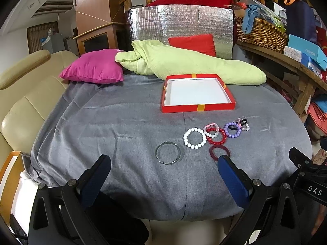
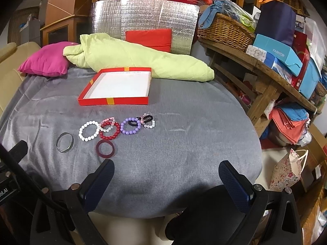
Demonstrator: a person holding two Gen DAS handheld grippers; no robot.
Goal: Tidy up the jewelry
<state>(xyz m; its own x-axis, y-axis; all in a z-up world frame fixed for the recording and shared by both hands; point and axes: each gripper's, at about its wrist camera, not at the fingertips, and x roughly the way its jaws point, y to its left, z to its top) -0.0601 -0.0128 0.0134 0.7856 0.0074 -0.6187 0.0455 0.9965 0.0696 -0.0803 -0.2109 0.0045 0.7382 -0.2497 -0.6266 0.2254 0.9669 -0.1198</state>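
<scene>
Left wrist view shows your left tool (image 1: 163, 166) spread wide and empty over the grey-draped desk (image 1: 102, 122), its right finger tip overlapping the dark red bangle (image 1: 214, 153). Your right tool (image 2: 166, 171) is equally wide open, holding nothing. Beaded bracelets (image 2: 110, 129) lie clustered in front of the empty red box (image 2: 114, 100).

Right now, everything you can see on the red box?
The red box is a shallow square tray, seemingly cardboard, with red outer walls, orange-yellow tape patches at wall midpoints, and a white inside. It sits open and empty, flat on the grey cloth, beyond the row of bracelets. Its far corner lies close to the green bedding; contact is unclear. Neither tool touches it.
</scene>
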